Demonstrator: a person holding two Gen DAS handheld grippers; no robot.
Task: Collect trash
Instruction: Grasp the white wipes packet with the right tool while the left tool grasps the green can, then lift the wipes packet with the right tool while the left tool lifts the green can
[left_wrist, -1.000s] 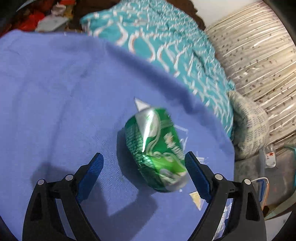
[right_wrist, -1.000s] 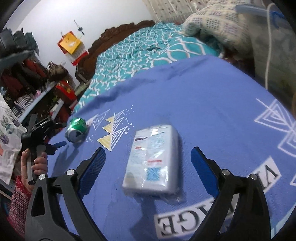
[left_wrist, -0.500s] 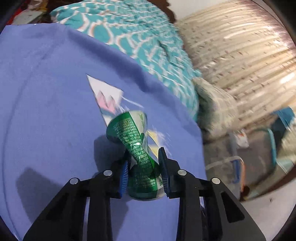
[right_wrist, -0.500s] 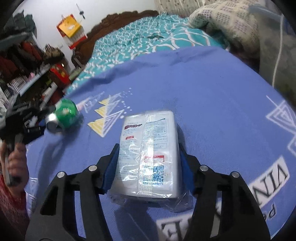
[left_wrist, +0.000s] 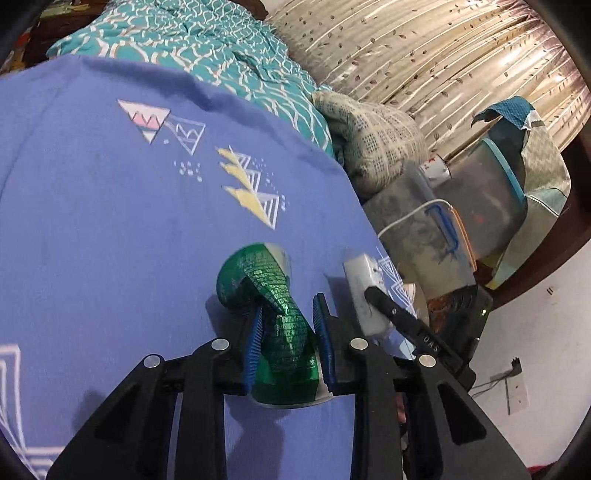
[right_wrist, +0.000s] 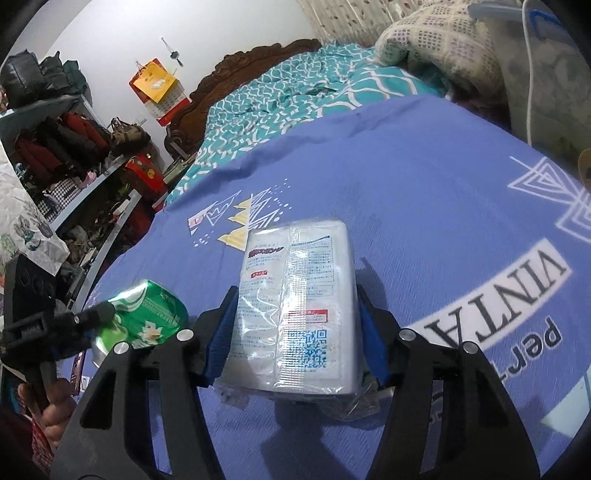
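Observation:
A crushed green can (left_wrist: 258, 280) is pinched at its middle between the blue pads of my left gripper (left_wrist: 288, 310). The jaws are still closing, and the can hangs just above the blue blanket (left_wrist: 110, 221). A white plastic-wrapped packet (right_wrist: 295, 266) with printed text and a QR code sits between the pads of my right gripper (right_wrist: 295, 295), which is shut on it. The right wrist view shows the can (right_wrist: 151, 310) close to the left of the packet. The left wrist view shows the packet (left_wrist: 364, 291) just to the right of the can, with one of the right gripper's fingers (left_wrist: 391, 314) against it.
A teal patterned quilt (left_wrist: 221, 48) and a checked pillow (left_wrist: 373, 125) lie beyond the blanket. Clear storage bins (left_wrist: 436, 229) and a curtain (left_wrist: 424, 55) stand off the bed's right edge. Cluttered shelves (right_wrist: 74, 147) run along the left. A hand (right_wrist: 48, 406) holds the left gripper.
Both grippers went from wide open to closed, the left on the can and the right on the packet. The left gripper carried the can right, up beside the packet.

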